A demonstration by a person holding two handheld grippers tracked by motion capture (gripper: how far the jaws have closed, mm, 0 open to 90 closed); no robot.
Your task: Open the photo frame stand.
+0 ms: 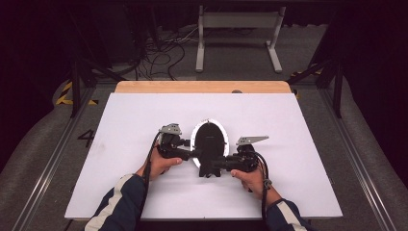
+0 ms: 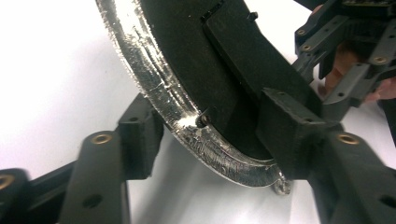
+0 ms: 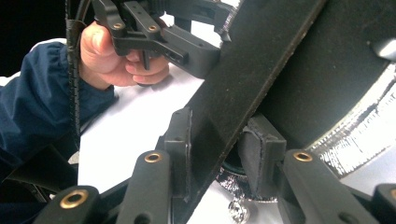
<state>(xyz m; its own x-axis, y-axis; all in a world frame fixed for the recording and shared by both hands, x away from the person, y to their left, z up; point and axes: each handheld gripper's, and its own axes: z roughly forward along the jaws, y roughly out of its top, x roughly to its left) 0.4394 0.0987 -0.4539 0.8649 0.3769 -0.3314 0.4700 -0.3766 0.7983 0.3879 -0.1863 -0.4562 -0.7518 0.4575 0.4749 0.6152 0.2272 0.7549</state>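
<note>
**Q:** Tongs first: what are the two grippers doing, seen from above?

**A:** Both meet at an oval black plate with a silver rim (image 1: pixel 210 137), held upright near the middle of the white table (image 1: pixel 144 115). The left gripper (image 1: pixel 192 153) reaches its lower left edge; the right gripper (image 1: pixel 215 165) is at its black base. A hand in a navy sleeve with a white stripe holds each one.

**Q:** And the left gripper view?

**A:** Its two jaws straddle the plate's (image 2: pixel 196 70) foil-covered rim. The right pad lies against the black face; the left pad sits just behind the rim, and I cannot tell whether it presses. The other gripper (image 2: pixel 345 56) shows at the upper right.

**Q:** The right gripper view?

**A:** Its jaws are clamped on a flat black strap-like bar (image 3: pixel 252 88) that crosses the plate's back, one pad on either side. The silver rim curves at the right. Farther off, the left hand (image 3: pixel 109 56) grips its tool.
</note>
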